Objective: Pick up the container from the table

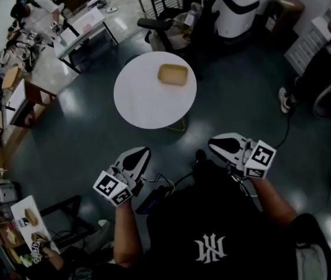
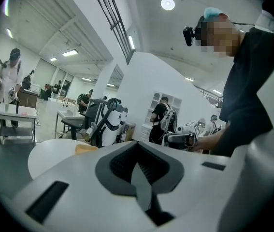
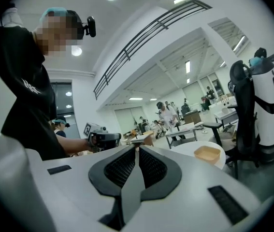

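Note:
A shallow tan container (image 1: 173, 74) lies on the far right part of a round white table (image 1: 145, 107). Both grippers are held close to my body, well short of the table and above the floor. My left gripper (image 1: 142, 153) has its jaws pressed together with nothing in them. My right gripper (image 1: 215, 142) is likewise shut and empty. In the left gripper view the container (image 2: 85, 148) peeks over the gripper body, far beyond the left gripper (image 2: 137, 148). In the right gripper view the container (image 3: 208, 153) sits on the table (image 3: 187, 149), to the right of and far beyond the right gripper (image 3: 137, 151).
A black office chair (image 1: 160, 25) and a white machine (image 1: 239, 6) stand just behind the table. Desks (image 1: 84, 27) and a wooden bench (image 1: 20, 101) line the left side. Someone's shoe (image 1: 283, 100) shows at the right. Dark floor surrounds the table.

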Action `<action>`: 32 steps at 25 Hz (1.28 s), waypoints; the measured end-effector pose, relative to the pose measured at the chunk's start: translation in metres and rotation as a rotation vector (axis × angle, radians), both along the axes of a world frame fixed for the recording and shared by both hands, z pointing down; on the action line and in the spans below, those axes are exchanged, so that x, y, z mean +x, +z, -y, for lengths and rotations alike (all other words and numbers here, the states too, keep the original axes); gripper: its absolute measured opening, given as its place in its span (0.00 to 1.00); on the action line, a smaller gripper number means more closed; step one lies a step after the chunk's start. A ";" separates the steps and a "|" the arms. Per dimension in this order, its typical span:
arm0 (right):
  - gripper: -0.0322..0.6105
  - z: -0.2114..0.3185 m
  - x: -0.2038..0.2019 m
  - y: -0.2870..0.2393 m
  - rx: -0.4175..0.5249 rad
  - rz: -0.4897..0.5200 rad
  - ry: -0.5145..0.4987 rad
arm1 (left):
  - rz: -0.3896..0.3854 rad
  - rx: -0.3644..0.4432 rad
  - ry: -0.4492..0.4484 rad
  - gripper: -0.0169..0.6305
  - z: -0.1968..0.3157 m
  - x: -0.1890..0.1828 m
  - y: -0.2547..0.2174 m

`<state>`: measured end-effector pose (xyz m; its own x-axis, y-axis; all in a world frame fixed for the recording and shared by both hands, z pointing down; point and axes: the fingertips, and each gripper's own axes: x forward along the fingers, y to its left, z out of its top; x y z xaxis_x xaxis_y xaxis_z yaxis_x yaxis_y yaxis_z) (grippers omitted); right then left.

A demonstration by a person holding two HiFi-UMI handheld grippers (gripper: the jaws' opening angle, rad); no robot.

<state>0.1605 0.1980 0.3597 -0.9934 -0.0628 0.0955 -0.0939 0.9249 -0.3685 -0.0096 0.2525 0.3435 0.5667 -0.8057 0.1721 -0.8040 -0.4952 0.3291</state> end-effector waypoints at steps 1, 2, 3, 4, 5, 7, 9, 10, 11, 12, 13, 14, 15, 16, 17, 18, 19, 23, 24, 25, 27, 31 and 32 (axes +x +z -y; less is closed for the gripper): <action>0.13 0.011 -0.004 0.001 -0.006 -0.006 -0.031 | 0.008 -0.002 -0.007 0.03 0.011 -0.003 -0.003; 0.13 0.021 -0.009 0.003 -0.015 -0.013 -0.074 | 0.016 -0.002 -0.016 0.03 0.022 -0.006 -0.006; 0.13 0.029 -0.015 0.005 -0.026 -0.021 -0.133 | 0.023 0.000 -0.028 0.03 0.034 -0.010 -0.009; 0.13 0.035 -0.022 0.007 -0.032 -0.027 -0.197 | 0.030 0.003 -0.043 0.03 0.046 -0.013 -0.013; 0.13 0.041 -0.028 0.008 -0.034 -0.032 -0.256 | 0.037 0.006 -0.057 0.03 0.056 -0.016 -0.016; 0.13 0.054 -0.036 0.009 -0.031 -0.038 -0.335 | 0.051 0.011 -0.082 0.03 0.075 -0.020 -0.021; 0.13 0.073 -0.042 0.011 -0.030 -0.040 -0.365 | 0.056 0.017 -0.108 0.03 0.092 -0.026 -0.026; 0.13 0.084 -0.046 0.012 -0.029 -0.041 -0.371 | 0.054 0.020 -0.126 0.03 0.101 -0.030 -0.028; 0.13 0.095 -0.049 0.014 -0.030 -0.042 -0.375 | 0.052 0.022 -0.143 0.03 0.109 -0.035 -0.029; 0.13 0.105 -0.053 0.016 -0.032 -0.041 -0.377 | 0.053 0.022 -0.157 0.03 0.116 -0.039 -0.029; 0.13 0.114 -0.057 0.020 -0.036 -0.040 -0.376 | 0.057 0.018 -0.165 0.03 0.122 -0.042 -0.028; 0.13 0.121 -0.061 0.024 -0.044 -0.038 -0.375 | 0.063 0.013 -0.169 0.03 0.126 -0.045 -0.026; 0.13 0.127 -0.065 0.027 -0.053 -0.036 -0.375 | 0.067 0.007 -0.170 0.03 0.130 -0.047 -0.024; 0.13 0.131 -0.069 0.031 -0.062 -0.034 -0.376 | 0.068 0.001 -0.169 0.03 0.133 -0.049 -0.022; 0.13 0.135 -0.073 0.034 -0.071 -0.033 -0.377 | 0.066 -0.005 -0.167 0.03 0.138 -0.052 -0.019; 0.13 0.138 -0.078 0.036 -0.079 -0.033 -0.379 | 0.062 -0.012 -0.164 0.03 0.143 -0.056 -0.017; 0.13 0.142 -0.083 0.039 -0.086 -0.036 -0.381 | 0.055 -0.019 -0.160 0.03 0.149 -0.060 -0.014; 0.13 0.157 -0.106 0.049 -0.106 -0.053 -0.367 | 0.027 -0.038 -0.131 0.03 0.177 -0.079 -0.001; 0.13 0.161 -0.112 0.051 -0.115 -0.055 -0.353 | 0.025 -0.041 -0.120 0.03 0.184 -0.086 0.002; 0.13 0.167 -0.118 0.053 -0.126 -0.058 -0.334 | 0.023 -0.043 -0.107 0.03 0.192 -0.092 0.004; 0.13 0.178 -0.131 0.054 -0.148 -0.066 -0.292 | 0.018 -0.047 -0.074 0.03 0.207 -0.106 0.006; 0.13 0.198 -0.167 0.047 -0.160 -0.074 -0.220 | 0.013 -0.053 -0.001 0.03 0.234 -0.142 0.006; 0.13 0.203 -0.175 0.044 -0.160 -0.072 -0.200 | 0.008 -0.054 0.018 0.03 0.240 -0.151 0.007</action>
<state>-0.0148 -0.0049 0.4036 -0.9748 0.1559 0.1596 0.0537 0.8583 -0.5104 -0.1606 0.0123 0.3504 0.5793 -0.7849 0.2200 -0.7980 -0.4911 0.3492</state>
